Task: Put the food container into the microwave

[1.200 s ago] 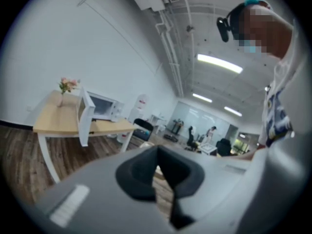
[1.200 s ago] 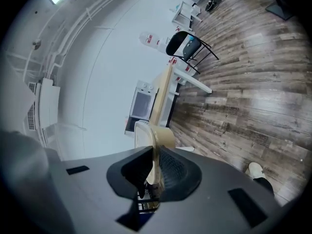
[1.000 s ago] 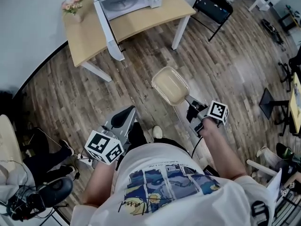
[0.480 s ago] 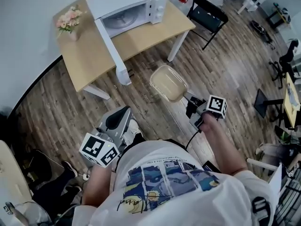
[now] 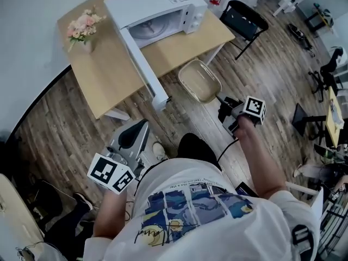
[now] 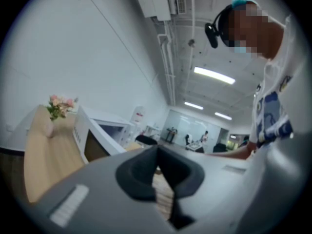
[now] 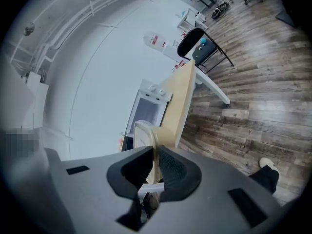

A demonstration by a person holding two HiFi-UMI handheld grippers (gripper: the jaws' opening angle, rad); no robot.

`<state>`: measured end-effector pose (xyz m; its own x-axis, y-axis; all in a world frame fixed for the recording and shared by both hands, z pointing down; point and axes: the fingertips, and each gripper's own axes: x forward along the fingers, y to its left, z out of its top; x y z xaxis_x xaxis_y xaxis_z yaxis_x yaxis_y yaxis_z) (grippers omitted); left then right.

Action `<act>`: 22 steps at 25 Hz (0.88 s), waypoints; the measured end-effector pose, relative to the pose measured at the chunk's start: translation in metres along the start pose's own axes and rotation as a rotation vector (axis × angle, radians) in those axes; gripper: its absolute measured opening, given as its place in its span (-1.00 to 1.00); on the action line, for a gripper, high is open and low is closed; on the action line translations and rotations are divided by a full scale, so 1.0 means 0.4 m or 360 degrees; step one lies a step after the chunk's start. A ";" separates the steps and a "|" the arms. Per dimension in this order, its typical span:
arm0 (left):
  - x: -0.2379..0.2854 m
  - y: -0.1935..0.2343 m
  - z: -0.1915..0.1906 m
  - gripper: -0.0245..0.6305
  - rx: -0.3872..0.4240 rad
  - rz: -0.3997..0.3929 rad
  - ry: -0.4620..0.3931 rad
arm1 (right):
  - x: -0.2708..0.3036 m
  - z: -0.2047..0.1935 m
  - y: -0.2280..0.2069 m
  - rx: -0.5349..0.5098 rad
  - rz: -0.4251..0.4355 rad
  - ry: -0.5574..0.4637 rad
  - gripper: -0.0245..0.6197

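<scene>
A beige food container (image 5: 200, 80) hangs in the air just off the wooden table's (image 5: 109, 69) front edge. My right gripper (image 5: 222, 99) is shut on its near rim; the right gripper view shows the jaws pinching the container's (image 7: 146, 135) edge. The white microwave (image 5: 157, 15) stands on the table with its door (image 5: 144, 69) swung wide open toward me, its cavity (image 5: 152, 29) showing the turntable. My left gripper (image 5: 142, 128) is held low at the left, shut, with nothing in it; its view shows the microwave (image 6: 95, 135) ahead.
A vase of pink flowers (image 5: 84, 29) stands at the table's left end. A black folding chair (image 5: 244, 20) is to the right of the table. Office chairs and desks crowd the far right. The floor is wood plank.
I have moved closer to the table. The container, held in the right gripper, has travelled forward and now sits near the table's front edge, right of the open door.
</scene>
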<state>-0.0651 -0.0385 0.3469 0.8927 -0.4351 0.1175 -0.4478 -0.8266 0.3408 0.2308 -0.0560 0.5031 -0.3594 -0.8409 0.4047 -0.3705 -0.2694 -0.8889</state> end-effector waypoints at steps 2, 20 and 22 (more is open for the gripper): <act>0.020 0.028 0.016 -0.90 -0.0004 0.0013 -0.0012 | 0.056 0.040 0.014 -0.0002 0.0005 0.0010 -0.81; 0.235 0.263 0.129 -0.90 -0.0053 0.0509 -0.0069 | 0.699 0.285 0.103 -0.0070 0.0076 0.0434 -0.81; 0.243 0.272 0.133 -0.90 -0.0055 0.0565 -0.0063 | 0.754 0.291 0.110 -0.0058 0.0086 0.0465 -0.81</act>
<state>-0.0296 -0.1898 0.3460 0.6789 -0.7069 0.1982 -0.7269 -0.6093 0.3167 0.2057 -0.3762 0.5609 -0.6086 -0.6814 0.4066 -0.3731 -0.2064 -0.9045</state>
